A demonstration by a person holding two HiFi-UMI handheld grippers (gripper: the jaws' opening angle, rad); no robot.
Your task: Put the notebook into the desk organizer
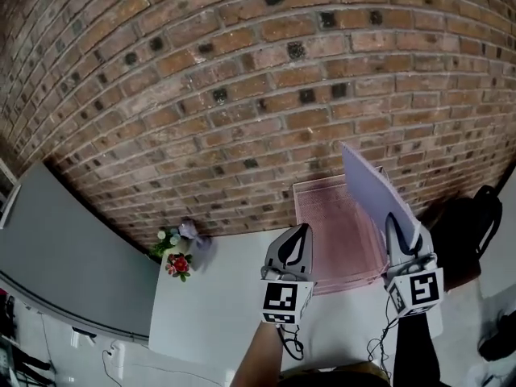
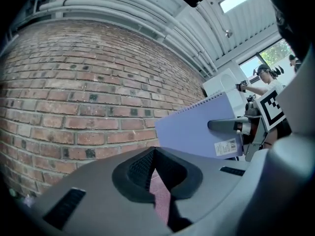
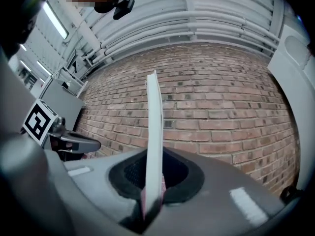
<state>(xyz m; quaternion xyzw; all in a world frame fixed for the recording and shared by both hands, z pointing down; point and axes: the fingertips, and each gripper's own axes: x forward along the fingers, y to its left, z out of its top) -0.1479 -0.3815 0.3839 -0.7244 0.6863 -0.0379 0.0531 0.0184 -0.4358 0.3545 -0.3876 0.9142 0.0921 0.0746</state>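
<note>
Brick wall (image 1: pixel 242 95) behind, white table (image 1: pixel 218 313) below. Clamped edge-on between the narrow jaws of the right gripper (image 1: pixel 397 230): lilac notebook (image 1: pixel 372 193), upright and tilted, raised over the right side of the pink mesh desk organizer (image 1: pixel 334 224) standing against the wall. Left gripper (image 1: pixel 300 234) alongside, jaws pressed together on nothing. Small flowers (image 1: pixel 178 263) at the table's left edge.

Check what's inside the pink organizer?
The visible part of the organizer shows only bare pink mesh. Its right side is covered by the notebook held in the right gripper.
</note>
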